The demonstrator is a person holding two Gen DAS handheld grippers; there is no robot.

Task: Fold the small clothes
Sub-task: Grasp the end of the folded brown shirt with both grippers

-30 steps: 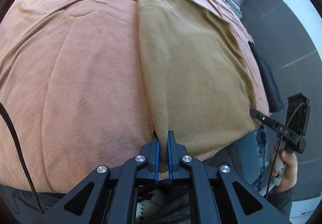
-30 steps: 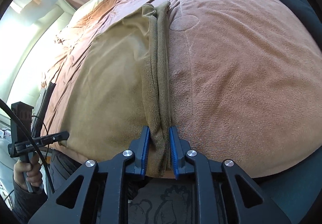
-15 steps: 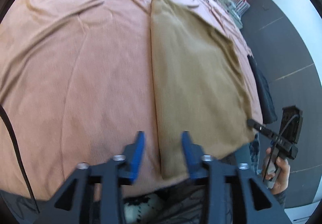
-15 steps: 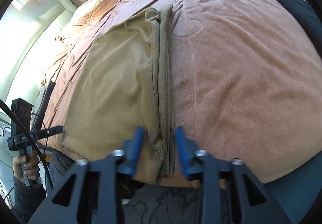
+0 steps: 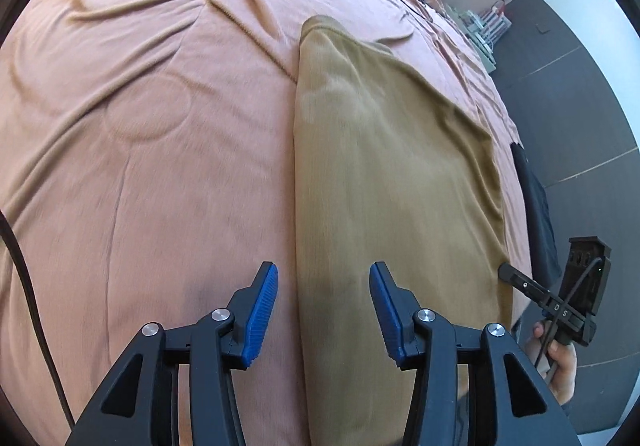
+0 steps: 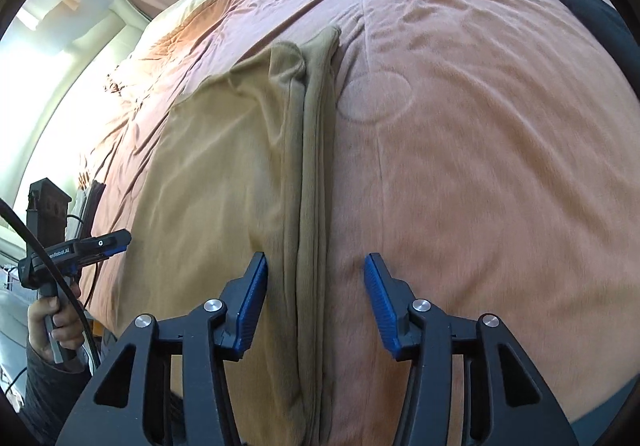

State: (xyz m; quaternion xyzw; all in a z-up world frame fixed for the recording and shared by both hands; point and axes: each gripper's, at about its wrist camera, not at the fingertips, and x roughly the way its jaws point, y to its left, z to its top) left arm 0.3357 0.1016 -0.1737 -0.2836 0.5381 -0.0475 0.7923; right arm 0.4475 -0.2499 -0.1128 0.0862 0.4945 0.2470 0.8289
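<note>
A salmon-pink bedspread (image 5: 152, 149) covers a wide bed, creased into long soft folds, with daylight coming in from a bright window side in the right wrist view and a dark grey floor (image 5: 592, 117) past the bed's edge in the left wrist view. On the spread lies an olive-tan garment (image 5: 384, 181), folded flat into a long panel that runs away from both cameras.

The left gripper (image 5: 323, 300) hangs with its blue-padded fingers (image 5: 260, 306) spread apart and nothing pinched between them. The garment's left folded edge runs up through the gap, nearer the left finger than the right; the pads stand clear of the cloth on both sides. The rest of the panel stretches off to the right of that gripper.

The right gripper (image 6: 315, 296) is likewise parted, its pads (image 6: 376, 298) not pressing on anything. The garment's stacked, layered edge (image 6: 310, 246) passes between its fingers as a narrow ridge, closer to the left pad, which sits just beside or against the cloth; the right pad is over bare bedspread.

Each camera catches the other tool at the frame's side, held in a person's hand (image 6: 56, 314). A dark piece of cloth (image 6: 596, 17) lies near the bed's far right edge, well apart from the garment.
</note>
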